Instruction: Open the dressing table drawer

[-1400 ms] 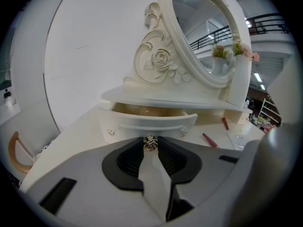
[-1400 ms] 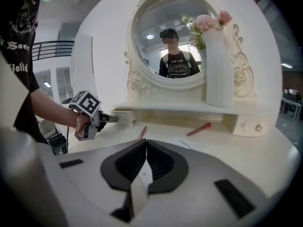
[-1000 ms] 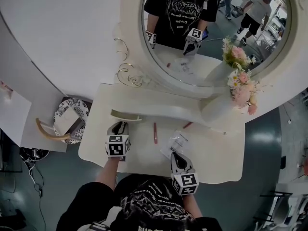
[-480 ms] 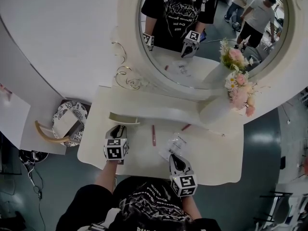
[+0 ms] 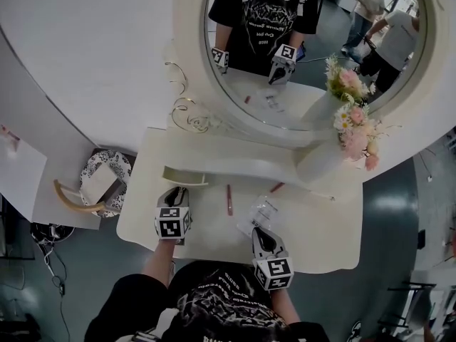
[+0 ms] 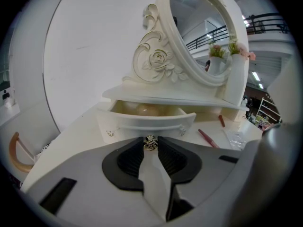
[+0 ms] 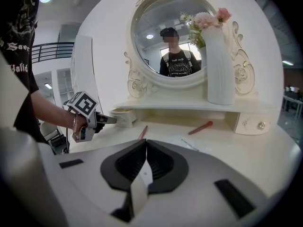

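1. Head view: the drawer (image 5: 184,175) sits at the left end of the table (image 5: 324,237), under the shelf, and is pulled out toward the front edge. What is in it I cannot make out from here. The left gripper (image 5: 178,192) is right at the drawer's front. The right gripper (image 5: 262,234) hovers over the front edge, near the middle. A pen (image 5: 229,199) and a packet (image 5: 258,214) lie mid-table. A vase (image 5: 320,159) holding flowers (image 5: 356,130) stands at the back right corner. A basket (image 5: 103,180) sits on the floor off the left edge.

2. Left gripper view: the jaws are clamped on the knob (image 6: 150,142) at the middle of the drawer (image 6: 147,120) front. The drawer stands open, its pale inside showing over the front wall. The vase (image 6: 234,79) is on the shelf's right end.

3. Right gripper view: the right gripper (image 7: 144,143) has its jaws pressed together with nothing between them. Across the table, the left gripper (image 7: 112,119) meets the open drawer (image 7: 124,116). The vase (image 7: 220,65) holds pink flowers (image 7: 208,20). A second drawer (image 7: 251,123) at the right end is closed.

4. Against a second ago: both grippers are where they were, and the drawer is out just as far. Only the bystanders reflected in the mirror (image 5: 306,41) have shifted.
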